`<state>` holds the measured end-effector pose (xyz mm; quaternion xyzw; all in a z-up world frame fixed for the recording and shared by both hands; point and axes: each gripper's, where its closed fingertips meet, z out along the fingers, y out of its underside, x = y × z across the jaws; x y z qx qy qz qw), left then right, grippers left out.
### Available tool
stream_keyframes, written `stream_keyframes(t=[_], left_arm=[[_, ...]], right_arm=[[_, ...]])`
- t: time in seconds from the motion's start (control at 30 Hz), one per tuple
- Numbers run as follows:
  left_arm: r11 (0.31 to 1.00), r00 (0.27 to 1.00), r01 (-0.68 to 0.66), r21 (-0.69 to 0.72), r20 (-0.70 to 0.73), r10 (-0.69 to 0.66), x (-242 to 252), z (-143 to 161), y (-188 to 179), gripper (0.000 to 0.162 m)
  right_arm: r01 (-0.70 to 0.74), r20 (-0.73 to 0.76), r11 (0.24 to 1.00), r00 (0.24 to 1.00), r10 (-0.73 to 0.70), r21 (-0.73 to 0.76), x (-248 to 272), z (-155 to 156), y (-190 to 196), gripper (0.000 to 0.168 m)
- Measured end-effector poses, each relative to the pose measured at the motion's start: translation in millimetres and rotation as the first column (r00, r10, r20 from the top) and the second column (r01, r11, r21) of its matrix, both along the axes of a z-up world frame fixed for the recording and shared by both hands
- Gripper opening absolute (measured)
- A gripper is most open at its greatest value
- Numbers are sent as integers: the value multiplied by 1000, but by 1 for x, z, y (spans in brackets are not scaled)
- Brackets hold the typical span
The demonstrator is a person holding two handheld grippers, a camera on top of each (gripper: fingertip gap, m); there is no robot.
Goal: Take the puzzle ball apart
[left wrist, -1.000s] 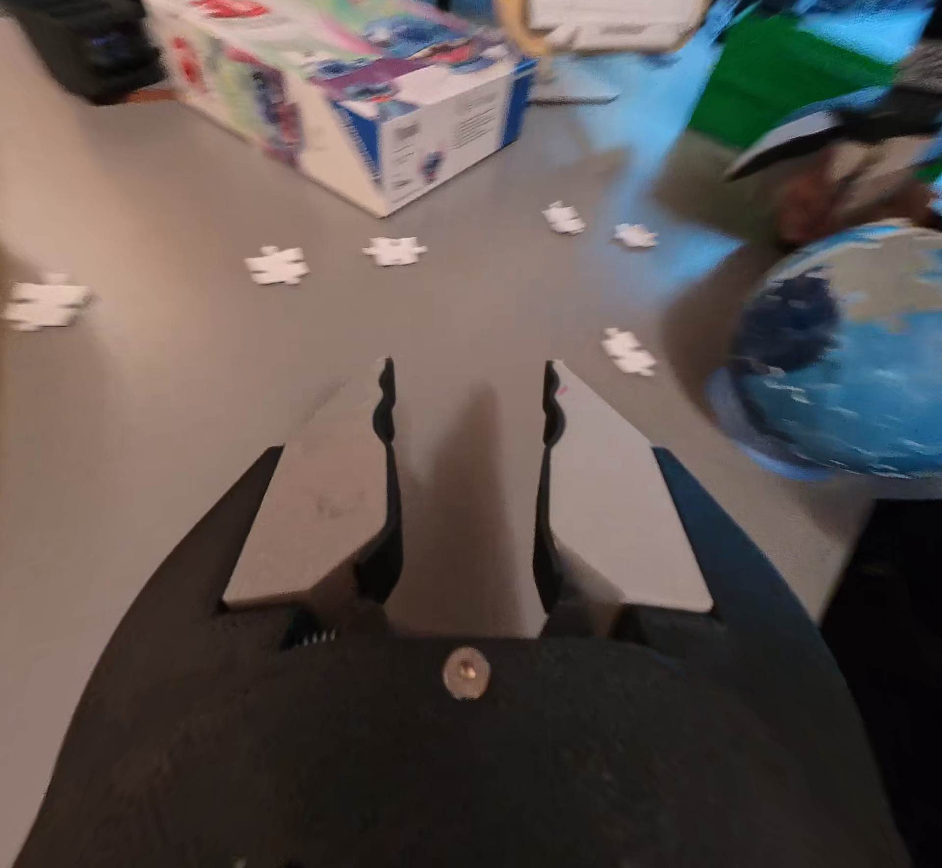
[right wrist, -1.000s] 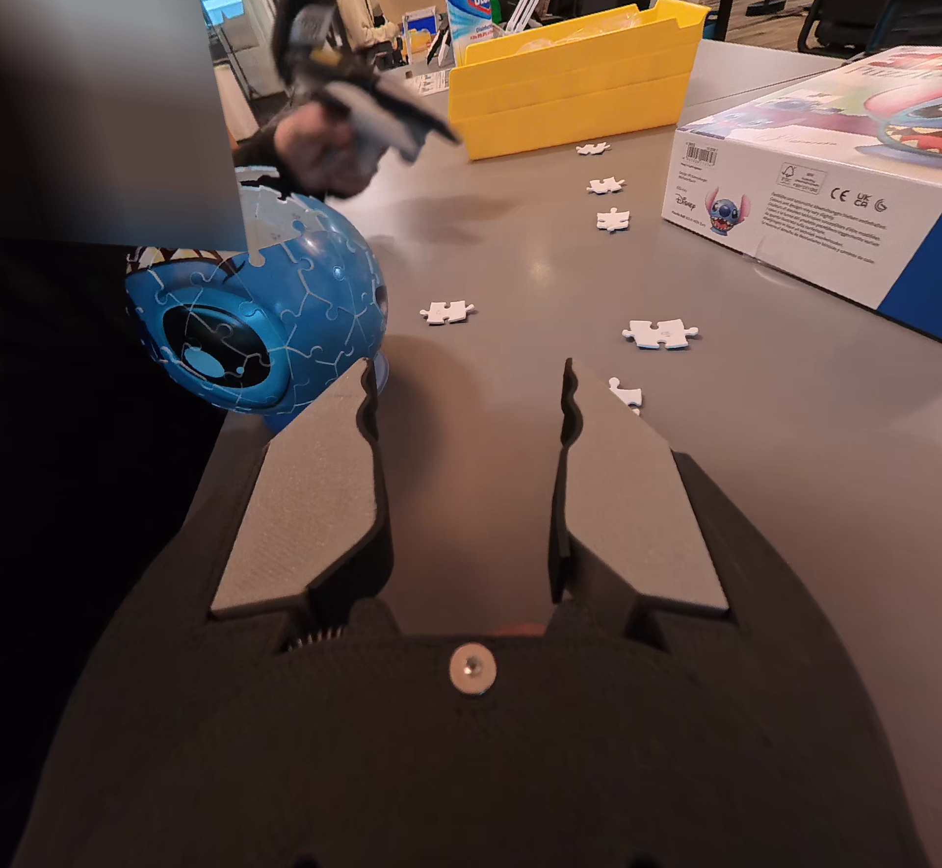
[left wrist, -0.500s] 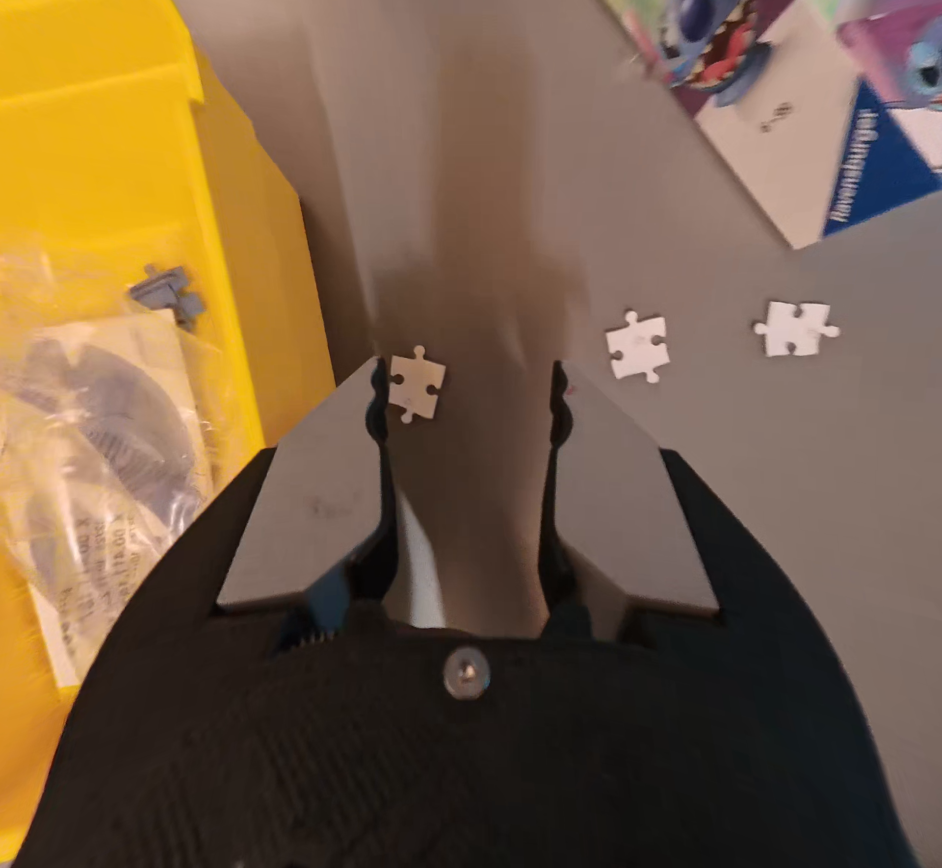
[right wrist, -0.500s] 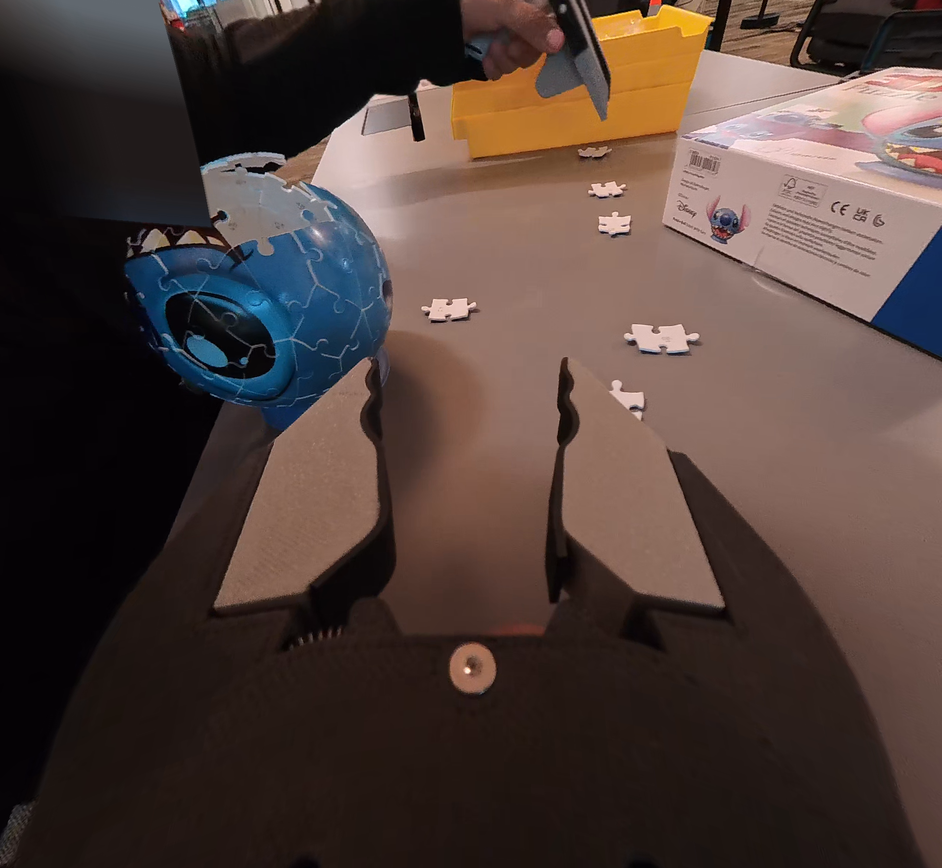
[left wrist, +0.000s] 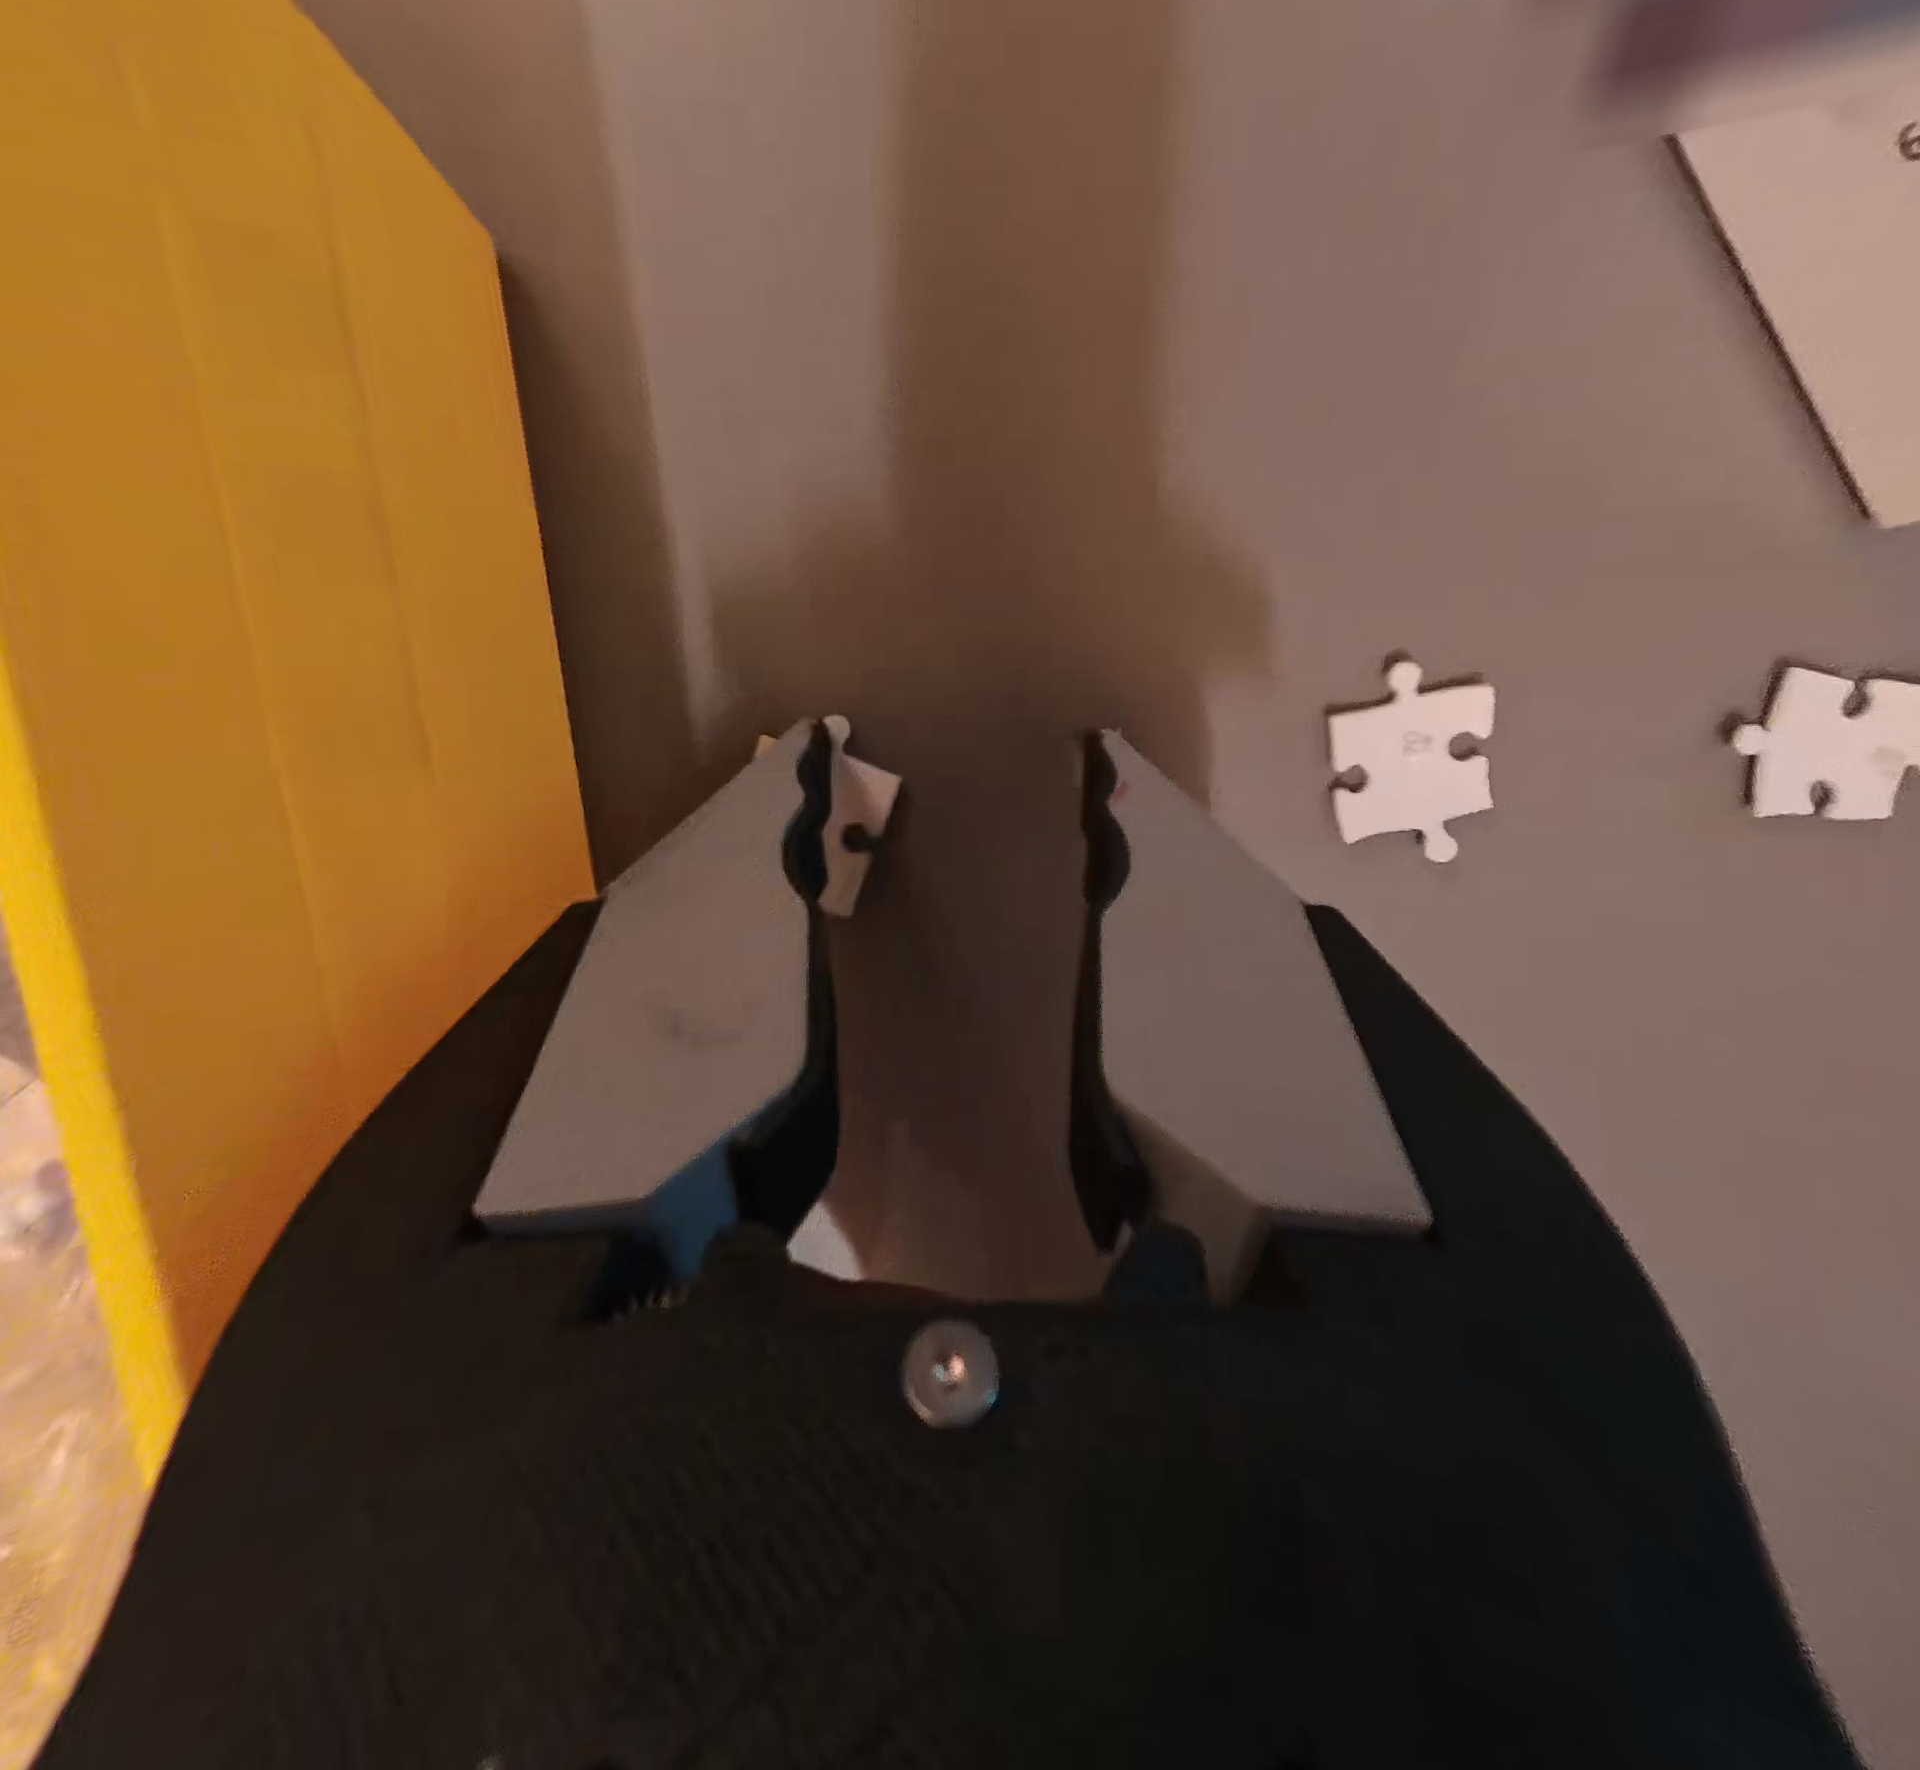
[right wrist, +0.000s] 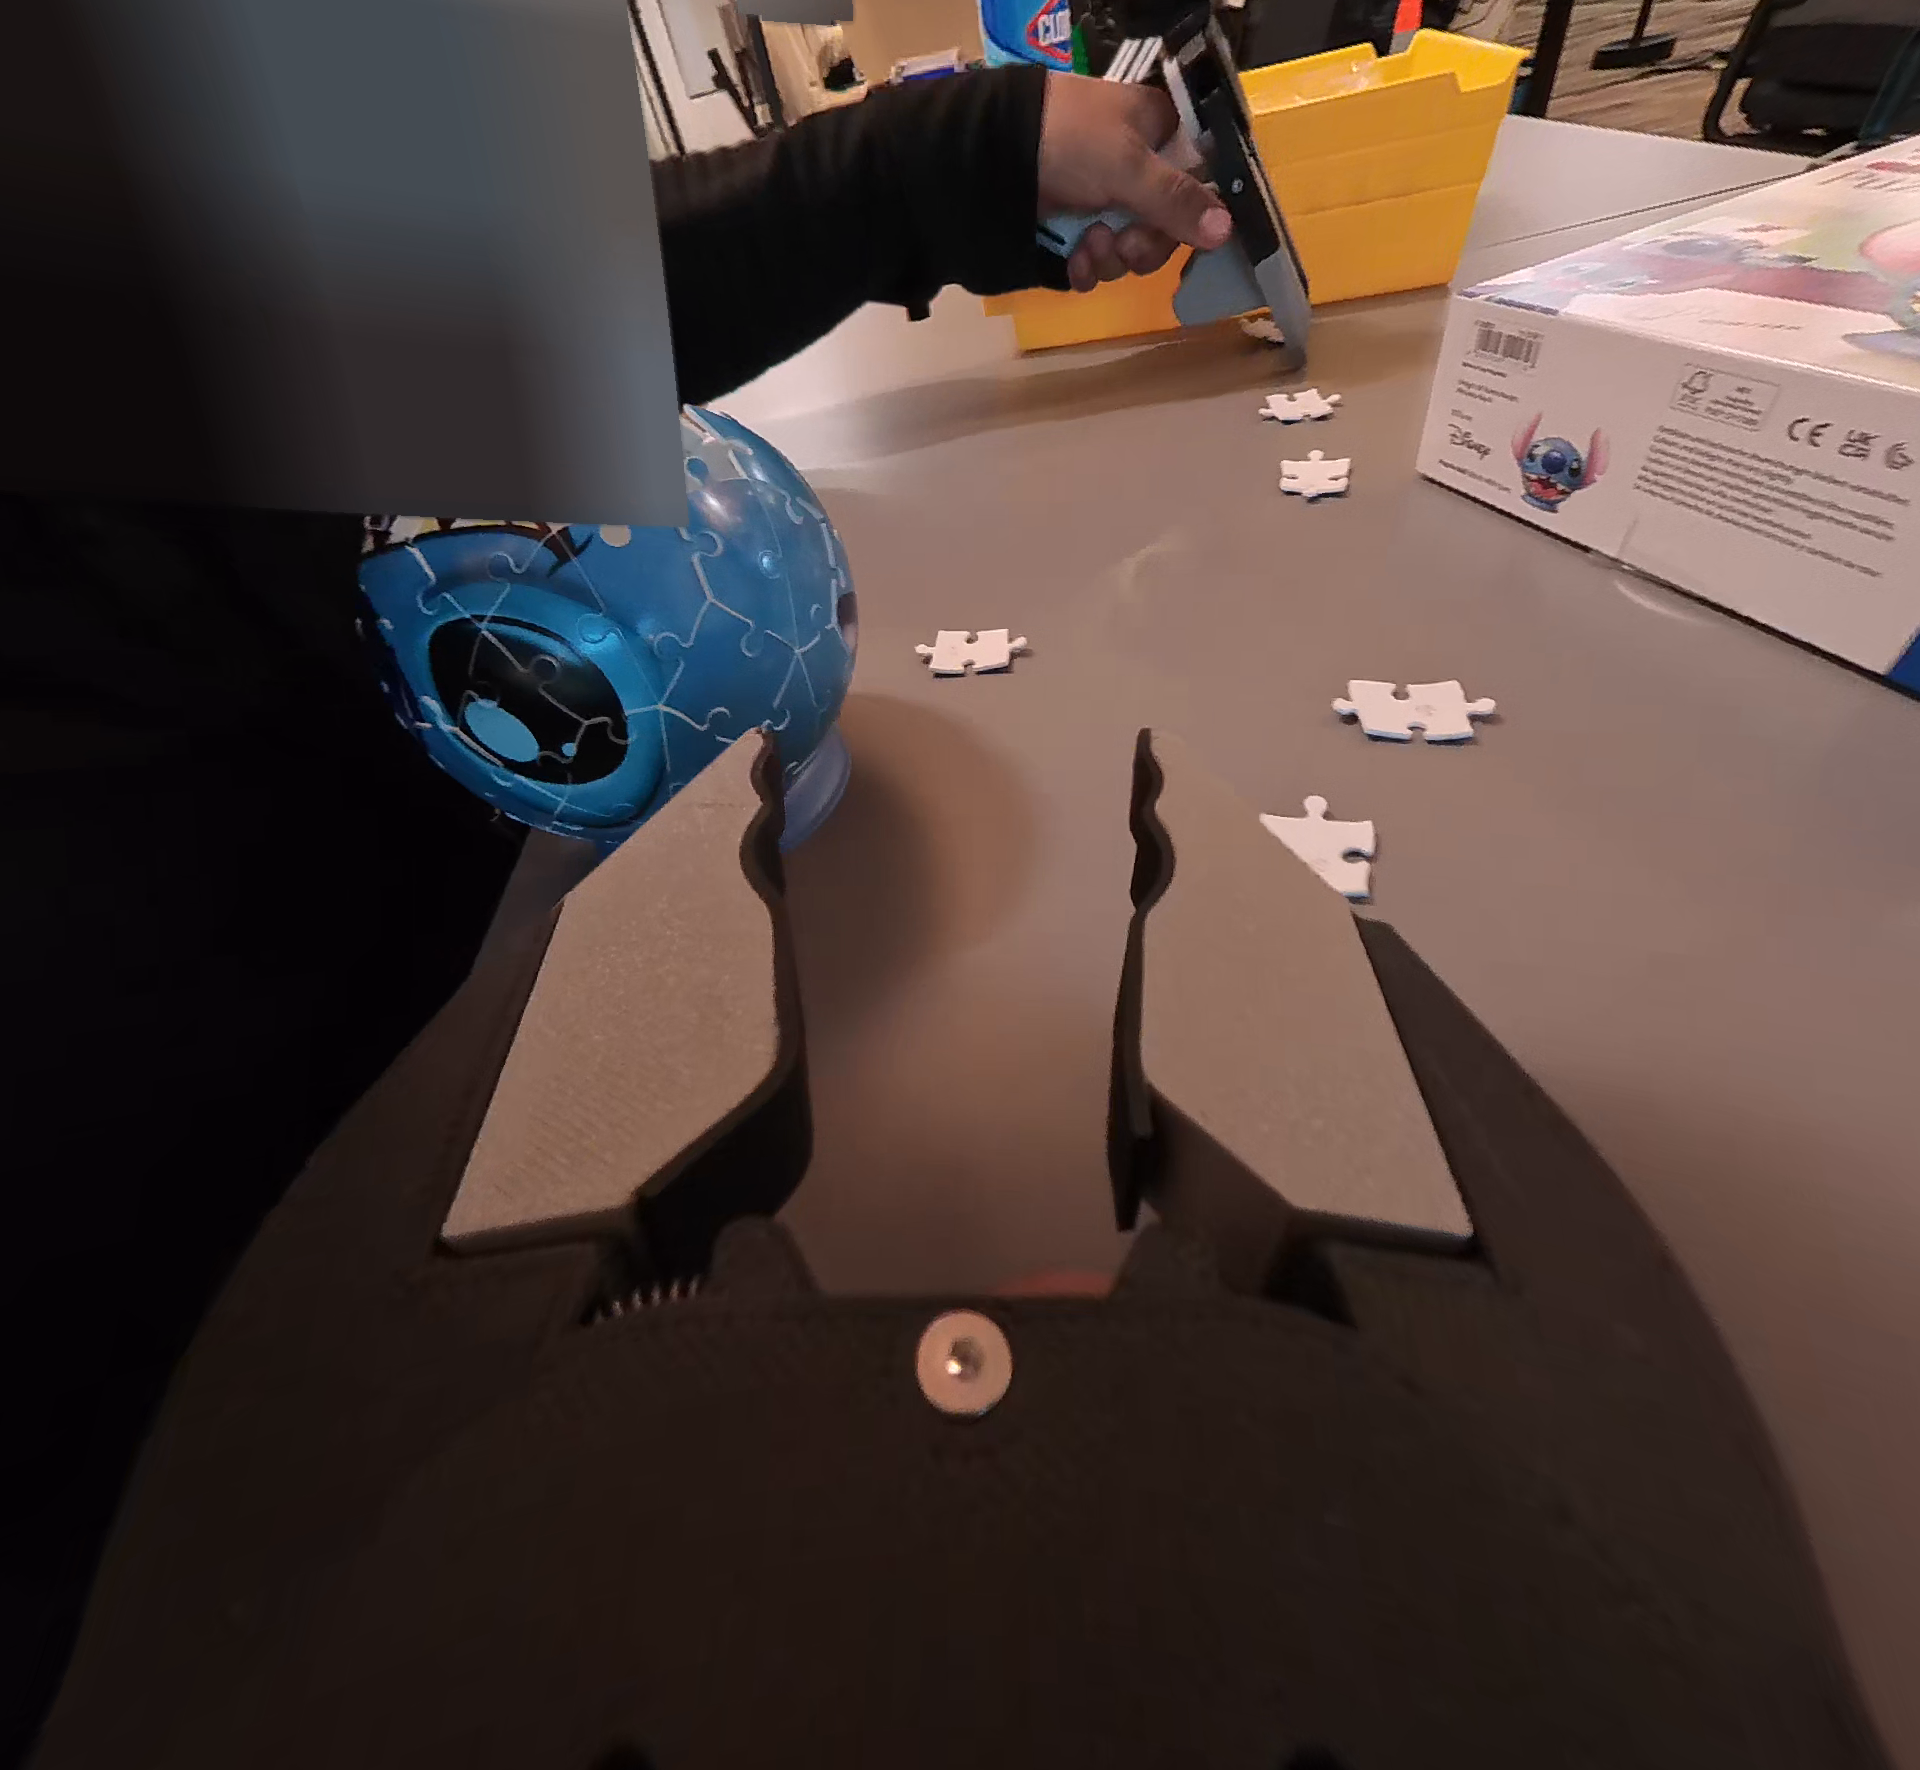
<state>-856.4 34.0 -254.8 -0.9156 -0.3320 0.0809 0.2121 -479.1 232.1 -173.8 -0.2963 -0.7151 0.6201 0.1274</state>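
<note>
The left gripper (left wrist: 956,790) is pointed down at the grey bench (left wrist: 1455,1045), close to the yellow bin (left wrist: 239,494) that sits near the far edge. Its two fingers are apart and hold nothing. One white puzzle piece (left wrist: 862,821) lies on the bench partly under the tip of the left finger (left wrist: 675,1014); I cannot tell if they touch. Two more white pieces (left wrist: 1415,758) lie on the bench off to the right, well clear of the fingers. In the right wrist view a hand (right wrist: 1117,182) in a dark sleeve holds that same left gripper (right wrist: 1262,307) with its tips low over the bench, just in front of the bin. The right gripper (right wrist: 956,764) is over the near part of the bench, and its fingers are apart too, with nothing between them. The blue puzzle ball (right wrist: 613,640) sits at the near left edge of the bench, just beside the right gripper's left finger. The ball's top is hidden by a blur patch. A few loose white pieces (right wrist: 1413,710) are scattered across the middle of the bench. A big printed box (right wrist: 1683,432) lies along the right side.
</note>
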Motion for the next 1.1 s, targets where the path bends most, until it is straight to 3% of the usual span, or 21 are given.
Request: stream_keyframes(t=[0.07, 0.17, 0.37, 0.6, 0.73, 0.83, 1.1], left_arm=[[1000, 1000, -3, 23, -23, 4, 3, 0, -1, 48], [999, 999, 45, 8, -6, -45, 28, -3, 4, 84], [989, 989, 143, 27, 31, -144, 86, -1, 20, 91], [930, 933, 265, 254, 178, -314, 188, 17, 44, 84], [863, 905, 337, 376, 123, -407, 229, 44, 41, 87], [844, 902, 369, 389, 67, -426, 245, 57, 29, 88], [828, 901, 387, 405, 27, -434, 270, 52, 9, 88]], right_arm=[[-13, 4, 1000, 1000, 13, -3, 1, 0, -3, 64], [-28, 2, 1000, 1000, 28, 1, 2, 0, -8, 63], [-27, -25, 997, 999, 29, 71, 6, -4, -15, 61], [10, -43, 999, 999, -8, 43, 6, 3, -6, 61], [6, -54, 1000, 999, -5, 20, 9, 9, -6, 62], [6, -57, 999, 998, -4, 38, 10, 8, -8, 62], [-3, -30, 999, 1000, 5, 51, 9, 1, -8, 62]])
